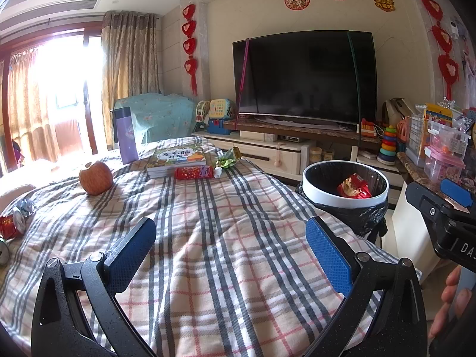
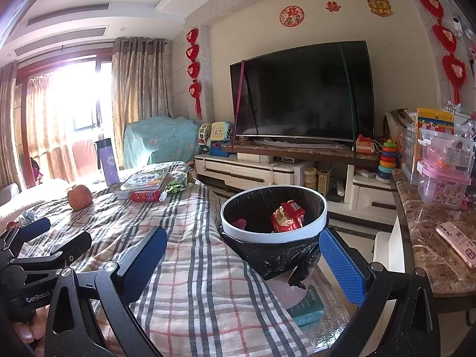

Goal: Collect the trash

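My left gripper [image 1: 230, 253] hovers open over the plaid cloth [image 1: 238, 223] with nothing between its blue pads. My right gripper [image 2: 242, 258] is open too, its fingers on either side of the near rim of the black-lined white bin [image 2: 267, 238]. A red snack wrapper [image 2: 287, 215] lies inside the bin. On the far side of the table lie another red wrapper [image 1: 193, 172], a crumpled green wrapper [image 1: 227, 157] and a small white tube [image 1: 218, 172]. More crumpled red and foil wrappers [image 1: 12, 223] sit at the left edge.
An apple [image 1: 95, 177], a stack of books [image 1: 177, 156] and a purple bottle [image 1: 126, 135] stand on the cloth. A marble counter [image 2: 431, 255] on the right holds a phone [image 2: 458, 242] and plastic boxes. A TV [image 1: 303, 74] and toys line the back wall.
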